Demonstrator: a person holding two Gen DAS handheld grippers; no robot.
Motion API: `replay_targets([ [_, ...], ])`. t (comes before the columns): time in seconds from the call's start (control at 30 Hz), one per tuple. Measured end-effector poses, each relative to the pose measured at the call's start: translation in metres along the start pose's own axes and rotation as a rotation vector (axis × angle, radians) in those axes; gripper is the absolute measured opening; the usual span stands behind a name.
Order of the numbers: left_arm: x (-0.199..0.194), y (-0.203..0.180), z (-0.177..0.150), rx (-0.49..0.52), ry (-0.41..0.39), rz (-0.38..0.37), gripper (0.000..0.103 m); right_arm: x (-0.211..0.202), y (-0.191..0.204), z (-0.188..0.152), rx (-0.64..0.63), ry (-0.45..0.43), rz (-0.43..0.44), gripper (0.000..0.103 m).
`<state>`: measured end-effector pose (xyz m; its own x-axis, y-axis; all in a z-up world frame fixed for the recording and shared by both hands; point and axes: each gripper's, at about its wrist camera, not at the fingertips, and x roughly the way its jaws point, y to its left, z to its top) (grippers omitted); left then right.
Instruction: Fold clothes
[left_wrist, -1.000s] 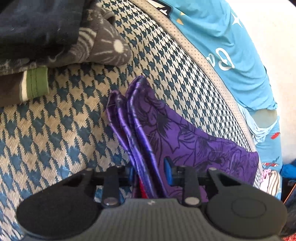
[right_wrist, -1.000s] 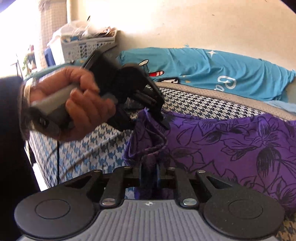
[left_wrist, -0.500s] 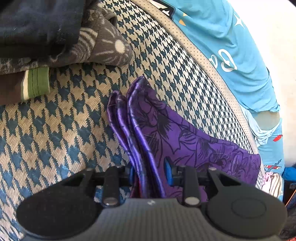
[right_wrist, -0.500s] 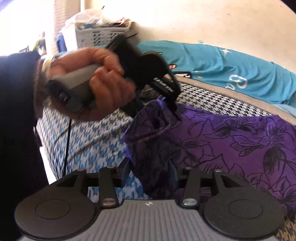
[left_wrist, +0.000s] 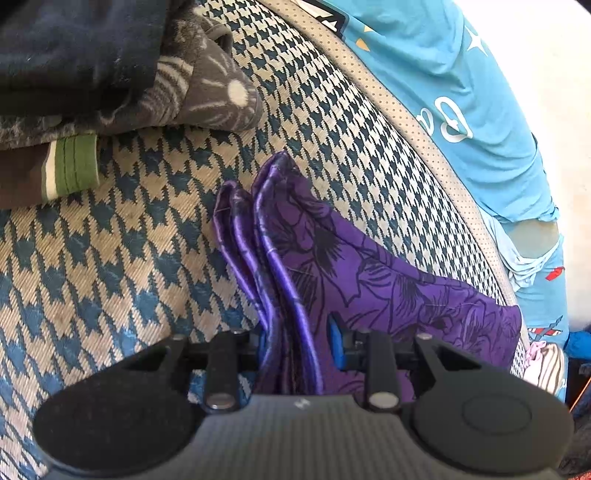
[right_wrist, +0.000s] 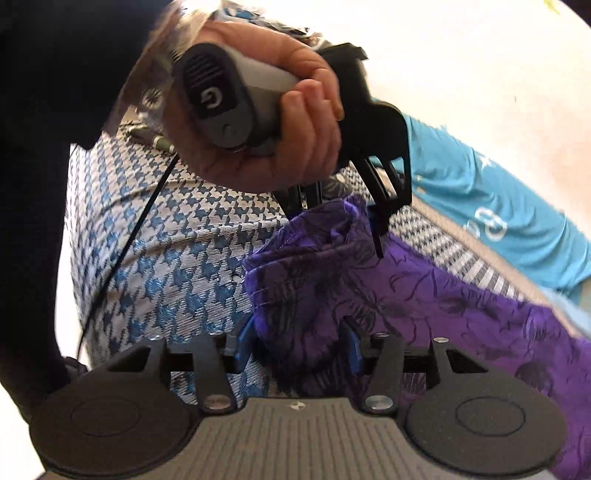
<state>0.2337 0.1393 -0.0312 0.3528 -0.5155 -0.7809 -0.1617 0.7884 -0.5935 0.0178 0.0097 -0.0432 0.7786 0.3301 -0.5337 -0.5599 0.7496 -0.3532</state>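
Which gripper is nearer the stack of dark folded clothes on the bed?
Left. The left gripper, shut on the purple garment, faces the stack of dark folded clothes just beyond it. The right gripper, jaws opening around the same cloth, sits farther back.

The left tongs (left_wrist: 297, 339) are clamping tight on bunched folds of the purple cloth (left_wrist: 369, 280), angled steeply down. The left hand (right_wrist: 266, 122), at twelve o'clock in the right wrist view, is wrapping its handle, dark sleeve (right_wrist: 55, 110) at nine o'clock. The right tongs (right_wrist: 297, 349) are opening, with purple cloth lying between the jaws.
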Motion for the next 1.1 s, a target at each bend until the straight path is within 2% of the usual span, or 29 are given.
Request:
replay_targets([
  [0.1,-0.002,0.000,-0.002,0.011,-0.011,0.004,0.026,0.004,0.003,-0.001,-0.017,-0.016,-0.024,0.046],
  [0.13,-0.003,-0.001,-0.002,0.021,-0.020,0.011,0.021,0.004,0.003,-0.002,-0.019,-0.020,-0.024,0.039],
  [0.17,-0.004,-0.003,-0.004,0.031,-0.033,0.018,0.017,0.004,0.003,-0.002,-0.022,-0.023,-0.025,0.019],
  [0.2,-0.004,-0.004,-0.005,0.035,-0.046,0.018,0.015,0.004,0.003,-0.001,-0.028,-0.025,-0.035,0.013],
  [0.5,-0.023,-0.029,-0.025,0.155,-0.158,-0.061,0.011,-0.023,-0.019,0.000,0.039,-0.093,-0.105,0.011],
  [0.8,-0.021,-0.069,-0.054,0.181,-0.212,-0.090,0.011,-0.049,-0.043,-0.005,0.078,-0.143,-0.205,0.010],
  [0.9,-0.016,-0.090,-0.070,0.209,-0.224,-0.098,0.011,-0.058,-0.056,-0.011,0.108,-0.150,-0.252,0.010],
  [1.1,-0.013,-0.164,-0.072,0.304,-0.229,-0.119,0.011,-0.075,-0.087,-0.023,0.190,-0.167,-0.348,0.010],
])
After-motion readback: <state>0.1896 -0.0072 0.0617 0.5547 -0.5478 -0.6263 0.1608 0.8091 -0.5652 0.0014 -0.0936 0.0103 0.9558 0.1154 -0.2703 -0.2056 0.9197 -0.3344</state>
